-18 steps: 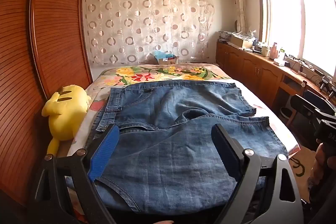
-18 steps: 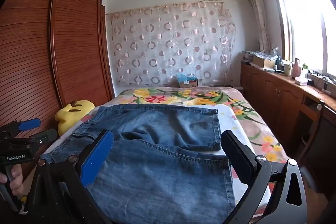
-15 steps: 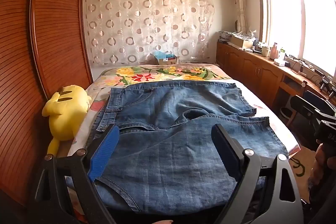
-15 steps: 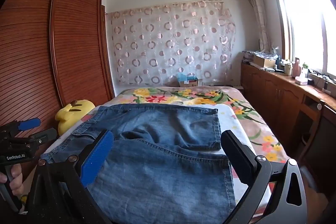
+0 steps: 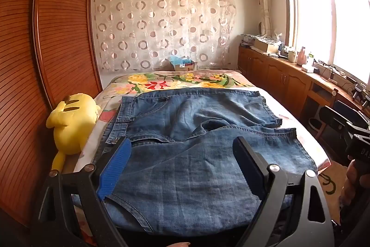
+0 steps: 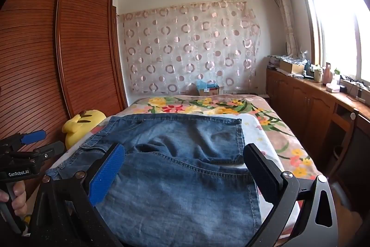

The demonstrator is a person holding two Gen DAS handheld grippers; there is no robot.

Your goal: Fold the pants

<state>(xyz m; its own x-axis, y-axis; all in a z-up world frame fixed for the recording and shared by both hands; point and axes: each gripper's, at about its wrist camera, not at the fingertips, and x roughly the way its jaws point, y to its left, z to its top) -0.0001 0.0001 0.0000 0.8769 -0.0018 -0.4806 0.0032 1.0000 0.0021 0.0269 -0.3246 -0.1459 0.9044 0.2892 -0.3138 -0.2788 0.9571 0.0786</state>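
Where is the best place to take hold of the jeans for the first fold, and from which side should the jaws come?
Probably the hem of the near leg of the jeans, at its right corner. That edge lies flat and bare on the bed, with the other leg's hem just behind it. The right gripper, jaws open, could come from the right side, low, and pinch the stitched hem.

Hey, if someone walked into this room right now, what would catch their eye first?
Probably the blue denim pants spread flat across the floral bedspread, with both open grippers, left and right, hovering above the near end. Next, the bright yellow plush toy lying at the bed's left edge beside the slatted wooden wardrobe.
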